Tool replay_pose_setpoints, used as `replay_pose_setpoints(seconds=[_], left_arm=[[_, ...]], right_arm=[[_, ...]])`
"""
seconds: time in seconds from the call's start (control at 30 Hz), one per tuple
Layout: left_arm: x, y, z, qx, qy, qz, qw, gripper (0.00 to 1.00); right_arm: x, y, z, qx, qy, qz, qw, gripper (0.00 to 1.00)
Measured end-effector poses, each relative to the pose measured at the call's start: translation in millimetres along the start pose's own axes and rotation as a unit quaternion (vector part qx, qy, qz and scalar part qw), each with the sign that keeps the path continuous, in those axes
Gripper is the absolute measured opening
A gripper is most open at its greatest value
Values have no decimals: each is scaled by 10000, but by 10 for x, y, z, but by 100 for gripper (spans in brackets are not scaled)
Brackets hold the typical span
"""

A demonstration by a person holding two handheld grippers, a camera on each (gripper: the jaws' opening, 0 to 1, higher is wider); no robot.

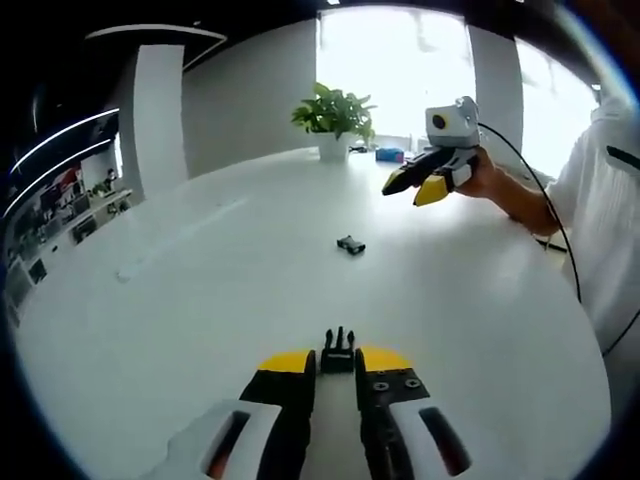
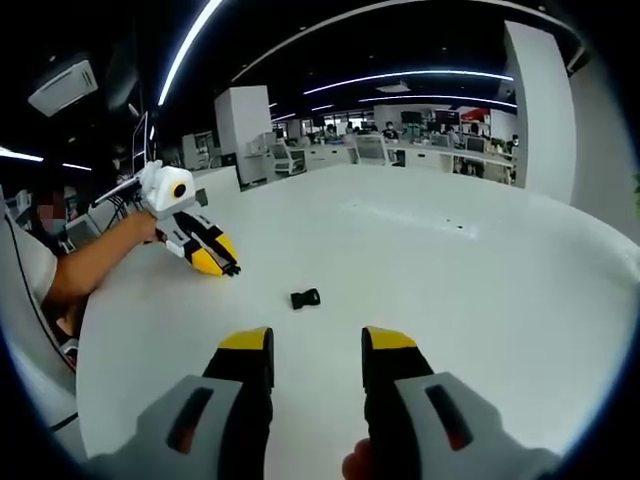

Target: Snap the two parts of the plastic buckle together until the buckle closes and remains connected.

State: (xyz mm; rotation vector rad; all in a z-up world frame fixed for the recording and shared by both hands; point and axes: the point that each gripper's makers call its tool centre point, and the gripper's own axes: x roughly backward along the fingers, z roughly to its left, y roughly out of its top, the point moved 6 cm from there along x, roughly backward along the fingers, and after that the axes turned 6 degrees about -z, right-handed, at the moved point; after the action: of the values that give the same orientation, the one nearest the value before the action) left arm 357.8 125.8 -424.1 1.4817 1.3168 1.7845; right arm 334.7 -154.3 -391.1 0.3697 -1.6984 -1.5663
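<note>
- The left claw (image 1: pixel 338 362) pinches a small black pronged plastic buckle part (image 1: pixel 338 353) between its yellow tips, prongs pointing forward.
- The right claw (image 2: pixel 316 348) is spread and empty above the round white desk (image 2: pixel 480 290).
- The other small black plastic buckle part (image 2: pixel 305 298) lies loose mid-desk, well apart from both.
- Light, stiff and probably slippery; best gripped across its flat sides, leaving the mating opening clear.

Blown-out windows (image 1: pixel 420 60) glare brightly, ceiling strip lights (image 2: pixel 190 45) glow, edges bend, and far desks look perhaps blurred.
</note>
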Motion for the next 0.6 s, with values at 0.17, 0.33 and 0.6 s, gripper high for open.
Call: replay_pose_setpoints(seconds=[0.17,0.33,0.6], left_arm=[[1,3,-4,-13,-34,18,10000,14],[-3,-1,26,-11,-26,0,10000,13],[-11,-4,32,-41,-55,-15,10000,12]], right_arm=[[-8,5,6,5,7,-1,10000,35],[-23,-3,5,11,11,31,10000,35],[-53,-1,17,4,30,85,10000,35]])
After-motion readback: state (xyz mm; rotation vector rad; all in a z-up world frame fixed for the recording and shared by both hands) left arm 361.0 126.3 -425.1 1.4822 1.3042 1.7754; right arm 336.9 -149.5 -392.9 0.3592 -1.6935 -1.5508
